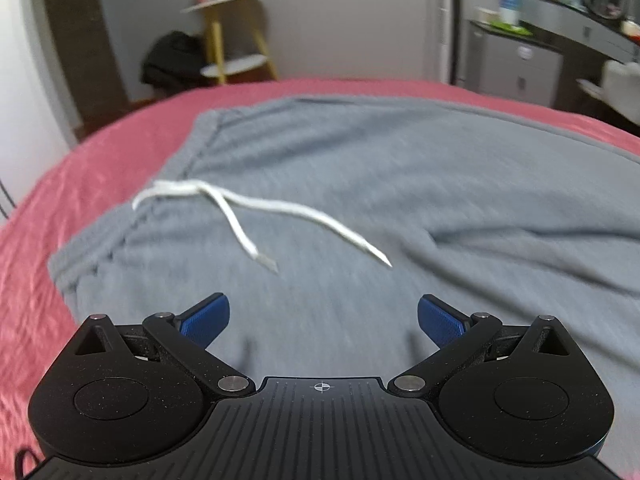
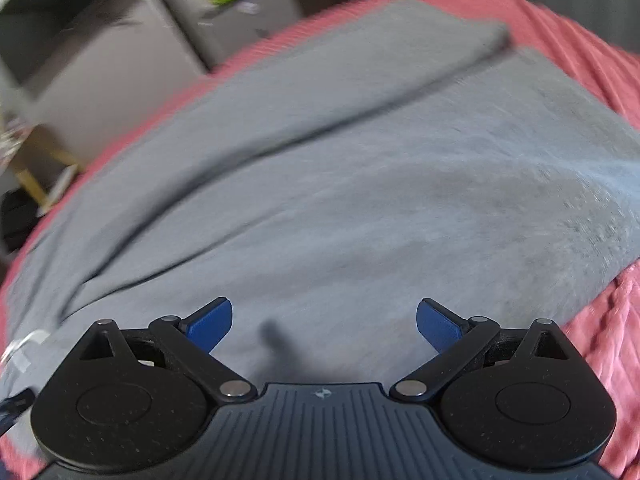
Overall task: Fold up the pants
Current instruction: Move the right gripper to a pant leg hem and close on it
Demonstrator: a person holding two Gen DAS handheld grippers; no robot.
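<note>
- The pants (image 1: 360,168), grey, lay spread flat on a red bedcover (image 1: 60,208) and filled most of both views.
- In the left wrist view the waistband (image 1: 120,232) ran along the left side, gathered, with a white drawstring (image 1: 256,208) knotted at it; its two loose ends trailed rightward over the fabric.
- The left gripper (image 1: 323,322) hung above the cloth near the waist with its blue pads (image 1: 206,320) spread wide, nothing between them.
- In the right wrist view one leg (image 2: 340,72) lay partly over the other, a long edge running from lower left to upper right.
- The right gripper (image 2: 324,322) stood wide as well, empty, over the grey fabric; whether it touched the cloth could not be told.
- Both views were blurred.
- Beyond the bed stood a yellow-legged stand (image 1: 232,40) with a dark bag (image 1: 172,60) beside it, and a grey cabinet (image 1: 516,64) to the right.
</note>
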